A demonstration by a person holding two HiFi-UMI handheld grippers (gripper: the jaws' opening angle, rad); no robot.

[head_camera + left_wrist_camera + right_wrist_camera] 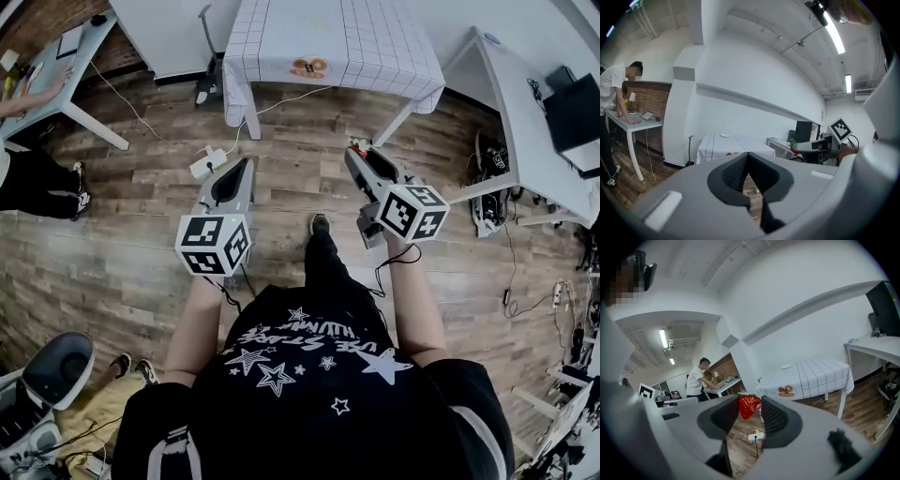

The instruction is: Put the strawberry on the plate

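Right gripper point(750, 404) is pinching the small red strawberry point(748, 408); left gripper point(748, 155) is idling closed, empty. Probably worth squeezing gently till reaching the white plate point(786, 366) on the checked-cloth table point(820, 375).

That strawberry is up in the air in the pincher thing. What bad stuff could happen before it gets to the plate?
1. The strawberry sits only at the tips of the right gripper, over the wooden floor; it might slip out and drop.
2. A power strip lies on the floor between the person and the table, so a foot could catch on it.
3. The plate is on the table's far side, probably a long reach.
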